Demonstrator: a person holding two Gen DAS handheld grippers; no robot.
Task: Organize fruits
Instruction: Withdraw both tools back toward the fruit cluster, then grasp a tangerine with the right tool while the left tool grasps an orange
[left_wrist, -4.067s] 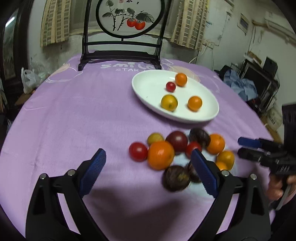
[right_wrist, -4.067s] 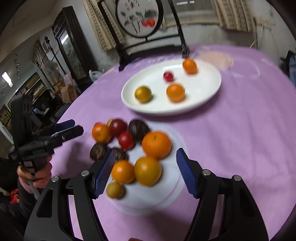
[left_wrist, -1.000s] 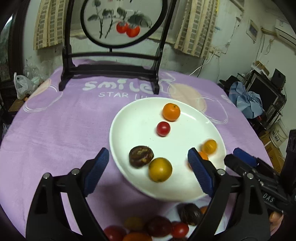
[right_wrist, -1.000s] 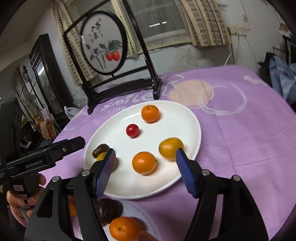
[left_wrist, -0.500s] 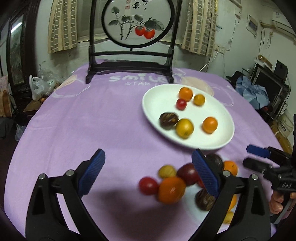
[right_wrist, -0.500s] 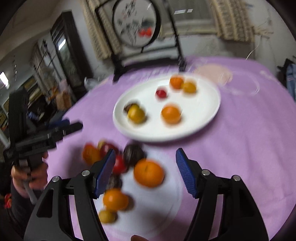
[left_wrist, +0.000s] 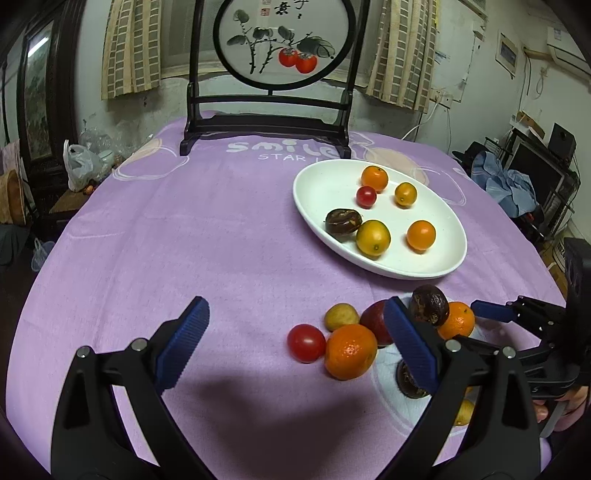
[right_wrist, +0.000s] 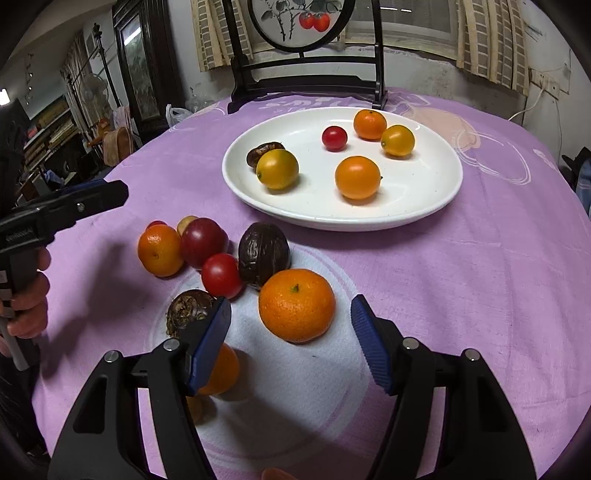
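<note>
Six fruits already sit on the white plate (right_wrist: 436, 199) in the upper middle of the right wrist view: three orange ones, a yellow-green one, a small red tomato and a dark wrinkled fruit. The job looks less than half done — the loose pile (right_wrist: 221, 266) lies on the purple cloth of the worktop (right_wrist: 480, 280) at centre left, just short of the plate: a large orange (right_wrist: 296, 305), a dark wrinkled fruit (right_wrist: 263, 254), red and dark-red fruits, more oranges and small yellowish ones, about ten in all.

The right gripper (right_wrist: 290, 341) hangs over the large orange with its jaws apart; they have just been narrowing, the orange lies just ahead of the gap between the pads, and they do not touch it. The left gripper (left_wrist: 295, 341) stands wide open, having just been spreading, with nothing in it; a red tomato (left_wrist: 306, 342) and an orange lie just ahead of it.

Writing: "smile" with "STAR" beneath it — printed white on the cloth, partly cut off by the plate. The round screen at the upper centre carries small characters too small to read.
</note>
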